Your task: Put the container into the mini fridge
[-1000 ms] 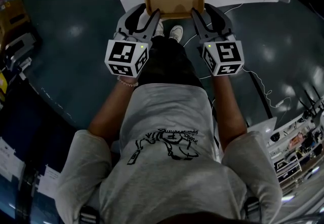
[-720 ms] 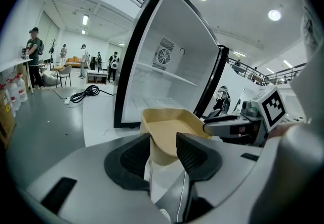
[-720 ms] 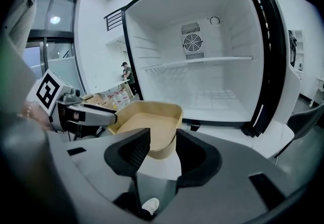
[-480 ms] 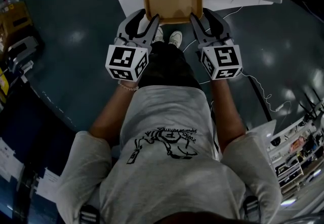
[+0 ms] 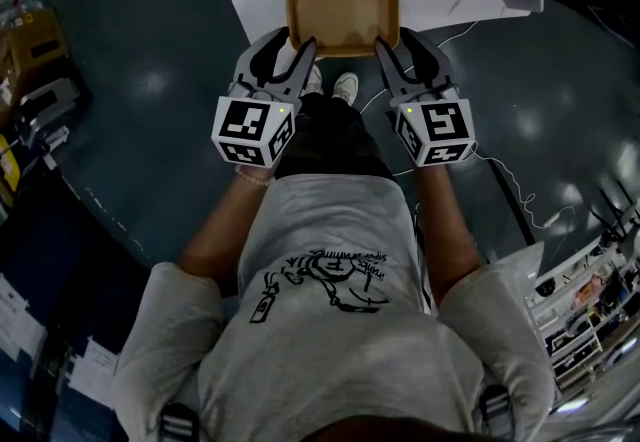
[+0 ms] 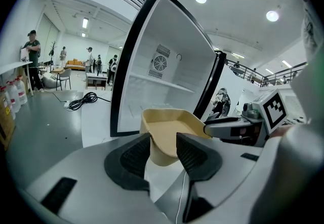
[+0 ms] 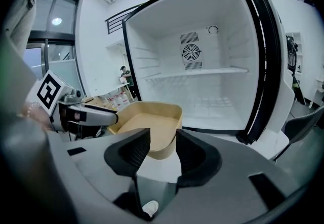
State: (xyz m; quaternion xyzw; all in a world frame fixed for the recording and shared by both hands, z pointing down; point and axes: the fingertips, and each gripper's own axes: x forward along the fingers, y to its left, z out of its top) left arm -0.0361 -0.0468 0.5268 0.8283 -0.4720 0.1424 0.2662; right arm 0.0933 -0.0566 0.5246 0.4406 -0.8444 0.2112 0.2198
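Dark, glossy floor (image 5: pixel 140 130) spread beneath a standing person in the head view. A tan, shallow, rectangular paper-pulp container (image 5: pixel 343 15) hung clear of it, carried between the left tongs (image 5: pixel 288 48) and the right tongs (image 5: pixel 405 48). Each pair was clamped on one near corner.

Seen from the left gripper view, the left tongs (image 6: pixel 163 148) were nipped down on the container's (image 6: pixel 174 132) thin wall, one pad inside the rim and one outside. The white mini fridge (image 6: pixel 167 66) stood open just beyond, and the container was not yet inside it.

The right gripper view showed the right tongs (image 7: pixel 162 154) pinching the opposite corner wall of the container (image 7: pixel 147 126) the same way, in front of the fridge's white shelf (image 7: pixel 202 72).

The container looked light and fairly stiff, though its thin walls would likely buckle under a hard squeeze. A level, two-sided hold at the rim seemed the safest grip.
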